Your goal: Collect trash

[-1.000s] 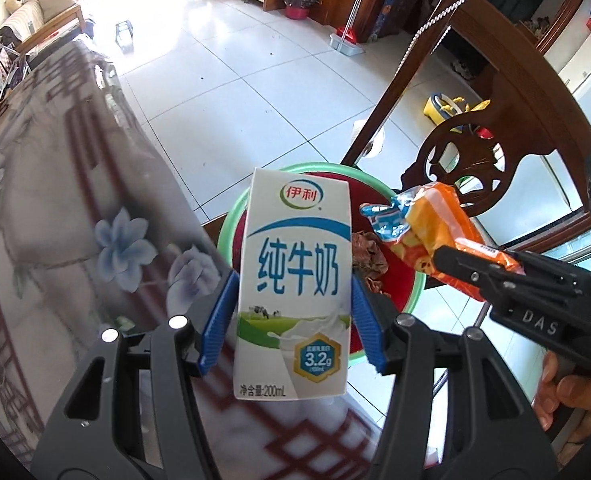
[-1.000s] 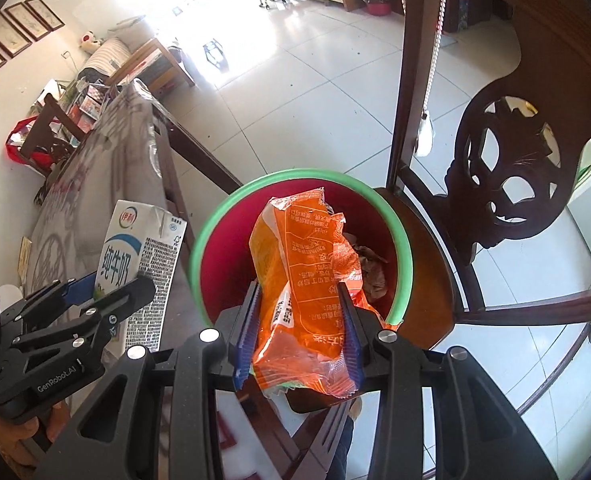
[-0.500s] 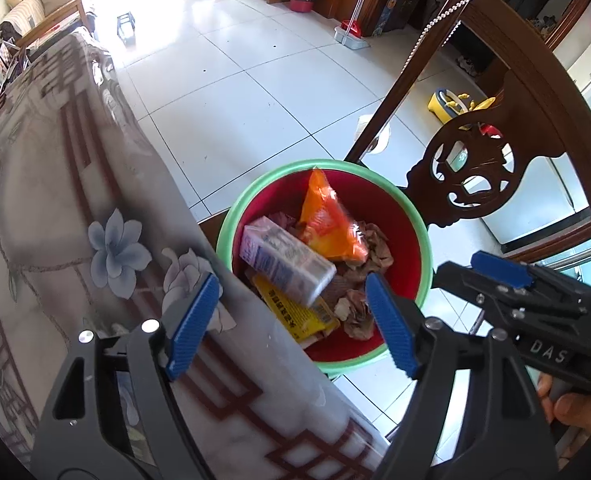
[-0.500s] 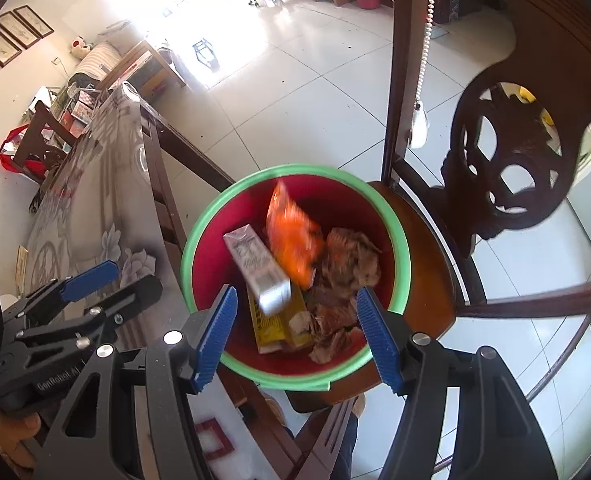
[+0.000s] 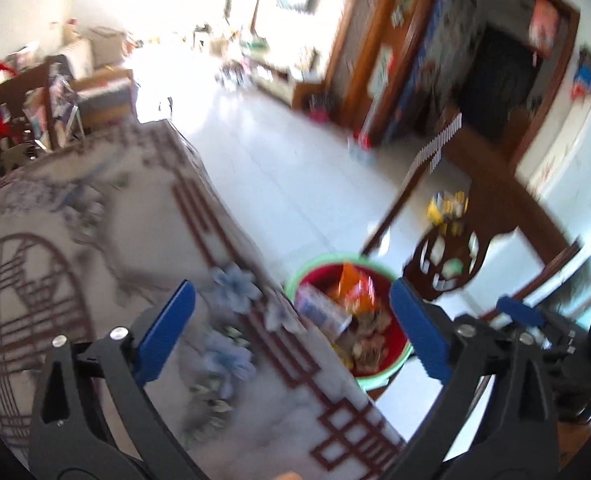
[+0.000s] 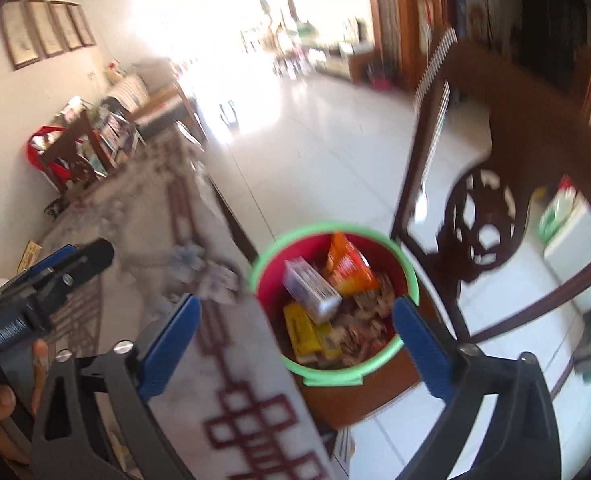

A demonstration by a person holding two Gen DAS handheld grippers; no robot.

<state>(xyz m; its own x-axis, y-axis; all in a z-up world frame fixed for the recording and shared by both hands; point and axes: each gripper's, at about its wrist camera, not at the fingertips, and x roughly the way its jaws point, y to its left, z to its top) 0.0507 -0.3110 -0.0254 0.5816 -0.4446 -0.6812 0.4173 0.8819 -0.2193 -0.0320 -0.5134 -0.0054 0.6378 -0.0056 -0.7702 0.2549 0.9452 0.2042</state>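
A red bin with a green rim [image 6: 319,374] [image 5: 379,378] stands on a wooden chair seat beside the table. In it lie a milk carton [image 6: 310,290] [image 5: 321,312], an orange snack bag [image 6: 349,266] [image 5: 355,290], a yellow packet [image 6: 305,332] and brown wrappers. My left gripper [image 5: 291,332] is open and empty above the table edge. My right gripper [image 6: 295,338] is open and empty, above the bin and table edge. Both views are blurred.
The table [image 5: 75,240] carries a floral cloth under a clear cover. A carved wooden chair back [image 6: 483,216] rises behind the bin. A white tiled floor [image 5: 279,184] stretches beyond. The left gripper shows in the right wrist view [image 6: 43,276].
Both grippers opened and dropped the milk carton and the orange bag into the bin. Both have since pulled back and tilted up from the bin.
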